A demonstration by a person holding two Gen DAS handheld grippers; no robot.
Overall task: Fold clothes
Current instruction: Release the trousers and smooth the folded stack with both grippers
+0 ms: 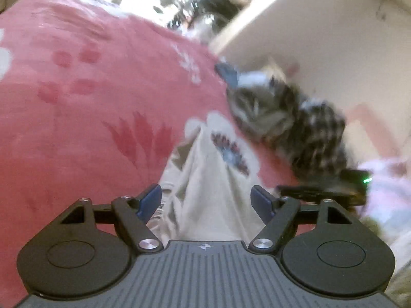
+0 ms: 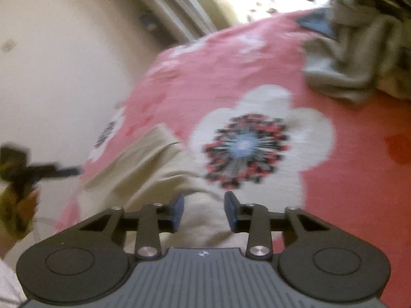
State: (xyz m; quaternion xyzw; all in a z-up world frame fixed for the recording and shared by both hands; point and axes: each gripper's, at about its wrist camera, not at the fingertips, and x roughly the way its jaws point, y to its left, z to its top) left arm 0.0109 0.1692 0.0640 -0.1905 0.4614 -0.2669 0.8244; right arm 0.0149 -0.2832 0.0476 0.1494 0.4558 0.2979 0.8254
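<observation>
Beige garment [image 1: 205, 195] lies rumpled on the pink floral bed cover [image 1: 77, 102]; left hand-held gripper [image 1: 206, 202] and right hand-held gripper [image 2: 204, 211] both spread, straddling cloth, likely wanting clean edge pinches before folding.

The left gripper [image 1: 206, 202] has its two blue fingers [image 1: 150, 200] spread wide apart. It sits low over the pink bed cover [image 1: 77, 102], and nothing is pinched between them. The right gripper [image 2: 204, 211] also sits low over the bed cover, with its fingers [image 2: 178, 211] apart, but closer together. A hand [image 2: 24, 205] holds the other gripper off to its left, blurred.
</observation>
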